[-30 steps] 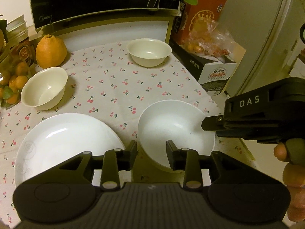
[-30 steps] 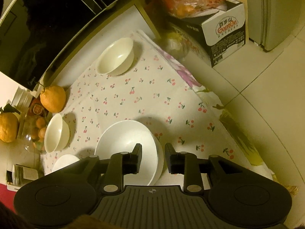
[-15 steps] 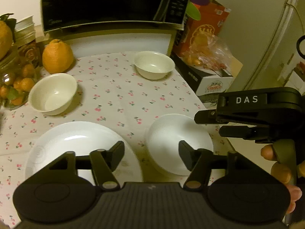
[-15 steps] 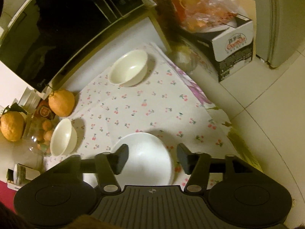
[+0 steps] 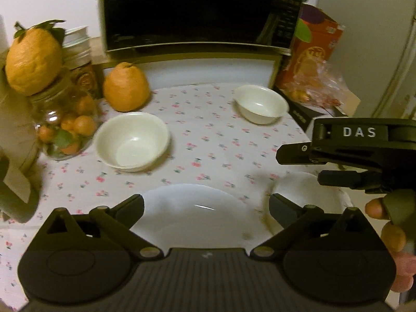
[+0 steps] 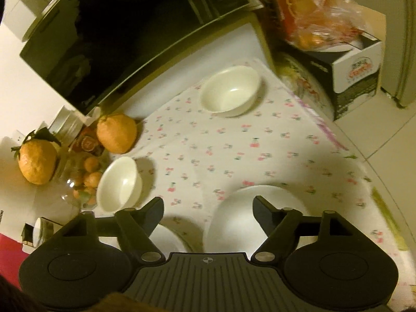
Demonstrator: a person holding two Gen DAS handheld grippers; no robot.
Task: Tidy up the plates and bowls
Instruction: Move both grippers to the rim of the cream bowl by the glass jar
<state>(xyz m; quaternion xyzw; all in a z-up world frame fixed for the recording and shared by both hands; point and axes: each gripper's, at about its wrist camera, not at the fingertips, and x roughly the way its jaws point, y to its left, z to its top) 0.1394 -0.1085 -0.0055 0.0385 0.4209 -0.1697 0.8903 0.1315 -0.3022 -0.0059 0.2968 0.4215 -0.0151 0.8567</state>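
Two white plates lie near the front of the cherry-print cloth: a large plate (image 5: 197, 215) (image 6: 166, 236) and a smaller, deeper one (image 5: 306, 192) (image 6: 234, 221) to its right. One cream bowl (image 5: 132, 140) (image 6: 122, 184) sits at the left and a second cream bowl (image 5: 260, 104) (image 6: 230, 91) at the back right. My left gripper (image 5: 205, 208) hangs above the large plate, its jaws opening with nothing gripped. My right gripper (image 6: 208, 208) (image 5: 299, 166) hovers over the smaller plate, its jaws also opening and free of it. A hand holds it.
A black microwave (image 5: 192, 10) stands at the back. Two big oranges (image 5: 126, 88) (image 5: 31, 59) and a glass jar of small oranges (image 5: 65, 127) crowd the left. A carton with bagged fruit (image 6: 356, 59) sits past the table's right edge, above the tiled floor (image 6: 384, 140).
Both grippers had narrow jaws at the smaller plate's rim; they have opened wide and drawn back and up. The left view has shifted left, over the large plate.
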